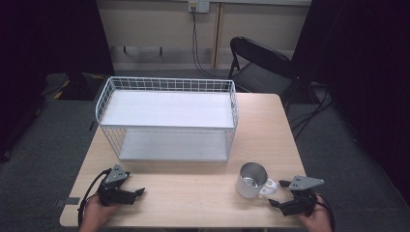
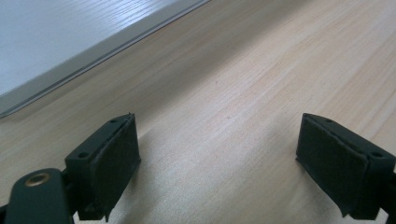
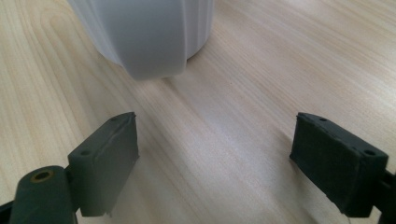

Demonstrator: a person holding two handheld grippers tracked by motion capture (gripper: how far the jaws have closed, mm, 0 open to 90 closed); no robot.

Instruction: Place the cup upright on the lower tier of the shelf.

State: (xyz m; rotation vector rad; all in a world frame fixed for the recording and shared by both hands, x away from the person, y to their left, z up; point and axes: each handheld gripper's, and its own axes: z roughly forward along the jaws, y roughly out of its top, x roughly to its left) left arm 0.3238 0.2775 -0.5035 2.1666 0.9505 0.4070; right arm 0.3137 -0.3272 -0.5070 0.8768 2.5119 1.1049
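In the right gripper view we see our right gripper (image 3: 217,161) with its jaws spread wide and nothing between the pads but bare wood. Just ahead of them, at about 11 o'clock in that view, stands the handle (image 3: 154,56) of the mug (image 3: 140,23), apart from both pads. In the high view the right gripper (image 1: 279,192) sits low over the table (image 1: 193,193) near its 5 o'clock corner, jaws pointing toward 9 o'clock, and the mug (image 1: 251,180) stands upright just beside it at 10 o'clock from the jaws, its white handle (image 1: 269,187) turned toward the gripper, open mouth up and shiny inside. Our right hand (image 1: 316,217) holds the gripper from the table's near edge.

In the left gripper view our left gripper (image 2: 217,158) also has its jaws spread apart, with only the tabletop between them; at 10 o'clock there lies the pale bottom shelf of the rack (image 2: 56,42). In the high view the left gripper (image 1: 140,192) rests near the table's 7 o'clock corner, jaws pointing toward 3 o'clock, well apart from the mug, held by our left hand (image 1: 96,215).

The white wire rack (image 1: 167,121) stands on the far half of the table, at 12 o'clock from both grippers, with two shelves. Beyond the table, at 1 o'clock, stands a black folding chair (image 1: 261,63).
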